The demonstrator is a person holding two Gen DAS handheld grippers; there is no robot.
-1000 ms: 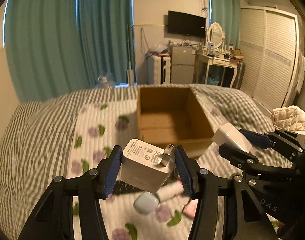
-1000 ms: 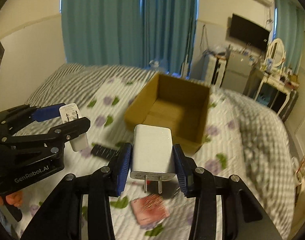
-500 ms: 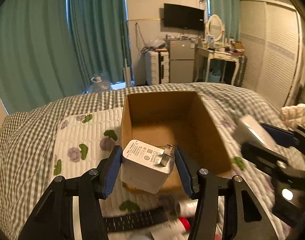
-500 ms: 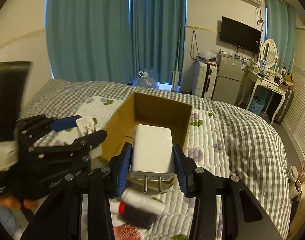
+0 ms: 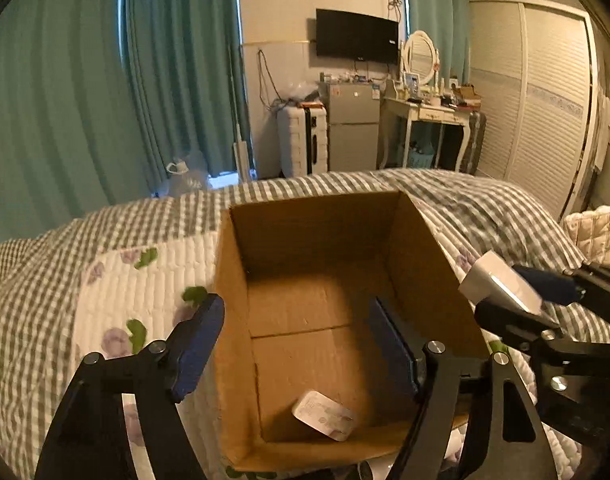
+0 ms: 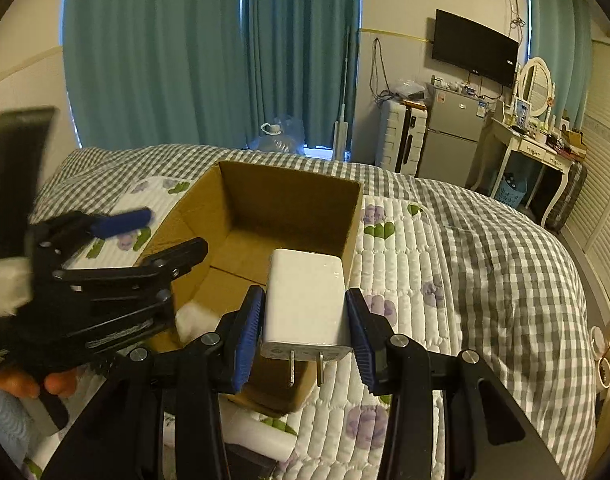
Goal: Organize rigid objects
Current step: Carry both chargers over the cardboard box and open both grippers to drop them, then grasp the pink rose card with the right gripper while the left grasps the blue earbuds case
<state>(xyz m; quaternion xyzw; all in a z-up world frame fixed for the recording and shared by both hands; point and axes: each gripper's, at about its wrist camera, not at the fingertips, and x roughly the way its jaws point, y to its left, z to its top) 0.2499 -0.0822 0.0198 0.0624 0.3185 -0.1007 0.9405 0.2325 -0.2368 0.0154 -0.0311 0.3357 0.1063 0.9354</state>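
An open cardboard box stands on the bed; it also shows in the right wrist view. My left gripper is open and empty above the box. A white charger lies on the box floor under it, seen as a white blur in the right wrist view. My right gripper is shut on a second white charger, prongs toward the camera, over the box's near right corner. That charger and right gripper show right of the box in the left wrist view.
The bed has a grey checked cover and a white quilted mat with purple flowers. A white cylinder and a dark item lie on the mat in front of the box. Curtains, fridge, dressing table and wardrobe stand beyond.
My left gripper moved over the box, opened and let its charger drop onto the box floor. My right gripper moved closer to the box with its charger still held.
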